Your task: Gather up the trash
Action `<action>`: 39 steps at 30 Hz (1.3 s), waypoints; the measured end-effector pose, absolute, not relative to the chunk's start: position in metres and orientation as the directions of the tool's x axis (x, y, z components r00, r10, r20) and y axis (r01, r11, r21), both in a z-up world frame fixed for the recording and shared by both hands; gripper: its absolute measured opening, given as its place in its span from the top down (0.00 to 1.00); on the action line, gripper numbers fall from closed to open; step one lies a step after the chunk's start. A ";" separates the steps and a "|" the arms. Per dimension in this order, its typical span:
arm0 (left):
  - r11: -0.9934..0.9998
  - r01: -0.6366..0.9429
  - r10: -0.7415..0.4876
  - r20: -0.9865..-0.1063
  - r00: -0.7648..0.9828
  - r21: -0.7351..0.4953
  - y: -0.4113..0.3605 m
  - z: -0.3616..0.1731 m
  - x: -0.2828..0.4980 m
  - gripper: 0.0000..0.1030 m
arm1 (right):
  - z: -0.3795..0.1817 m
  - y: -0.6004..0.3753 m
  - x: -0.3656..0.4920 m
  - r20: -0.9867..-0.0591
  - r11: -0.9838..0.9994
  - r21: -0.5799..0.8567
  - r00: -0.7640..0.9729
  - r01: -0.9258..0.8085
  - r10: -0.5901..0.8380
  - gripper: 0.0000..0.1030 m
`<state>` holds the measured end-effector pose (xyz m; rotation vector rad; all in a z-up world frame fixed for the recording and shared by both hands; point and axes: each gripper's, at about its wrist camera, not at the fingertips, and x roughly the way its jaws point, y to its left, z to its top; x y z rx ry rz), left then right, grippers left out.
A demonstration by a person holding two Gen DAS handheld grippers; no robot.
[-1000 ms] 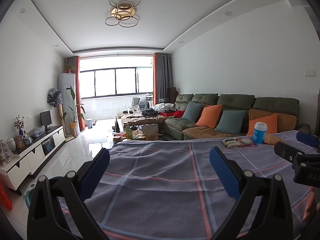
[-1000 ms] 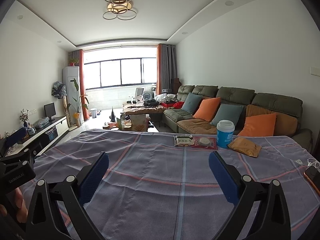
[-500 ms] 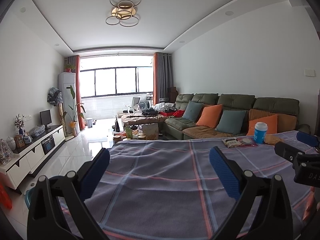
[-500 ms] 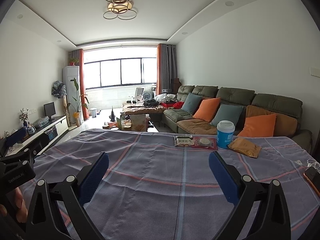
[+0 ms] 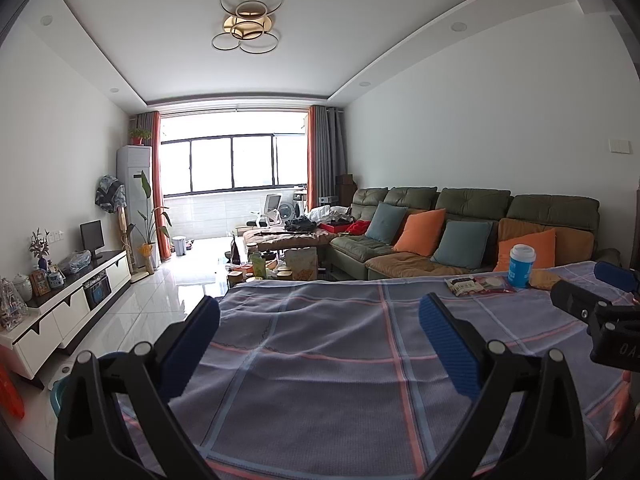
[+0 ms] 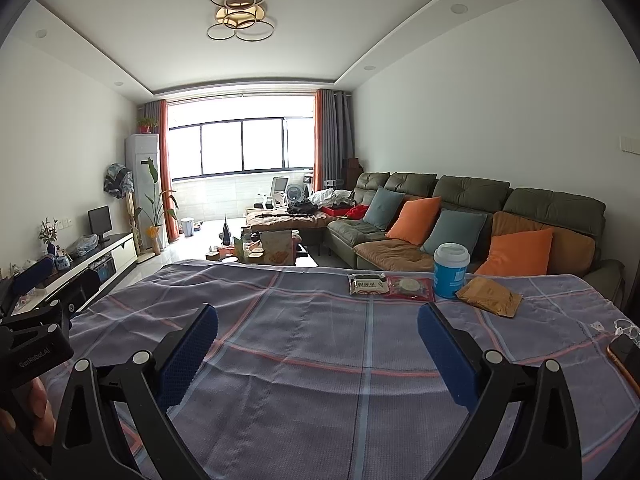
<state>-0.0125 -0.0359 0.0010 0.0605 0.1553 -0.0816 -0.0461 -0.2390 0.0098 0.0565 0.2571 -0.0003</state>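
Trash lies at the far right of a table covered by a plaid cloth (image 6: 304,344): a blue paper cup with a white lid (image 6: 451,270), a grey snack packet (image 6: 368,283), a red snack packet (image 6: 410,288) and a crumpled brown wrapper (image 6: 490,296). The left wrist view shows the same cup (image 5: 521,266) and packets (image 5: 478,285) far right. My left gripper (image 5: 318,338) is open above the near cloth, holding nothing. My right gripper (image 6: 318,340) is also open and empty, well short of the trash.
A phone (image 6: 624,354) and a white cable lie at the table's right edge. Behind the table stand a green sofa (image 6: 460,216) with orange and blue cushions, a cluttered coffee table (image 6: 264,252) and a white TV cabinet (image 5: 68,300). A hand (image 6: 24,416) holds the left gripper.
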 end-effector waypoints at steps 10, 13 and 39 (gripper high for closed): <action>0.995 0.086 -0.077 -0.157 0.985 0.053 -0.036 0.001 -0.012 0.03 | 0.011 -0.238 -0.046 -0.254 0.999 0.053 0.967 0.008 0.006 0.04; 0.995 0.086 -0.077 -0.157 0.985 0.054 -0.035 0.001 -0.013 0.03 | 0.011 -0.238 -0.046 -0.253 0.999 0.053 0.967 0.007 0.006 0.04; 0.995 0.082 -0.072 -0.160 0.984 0.058 -0.036 0.001 -0.010 0.03 | 0.013 -0.238 -0.047 -0.250 0.999 0.053 0.968 0.005 0.008 0.04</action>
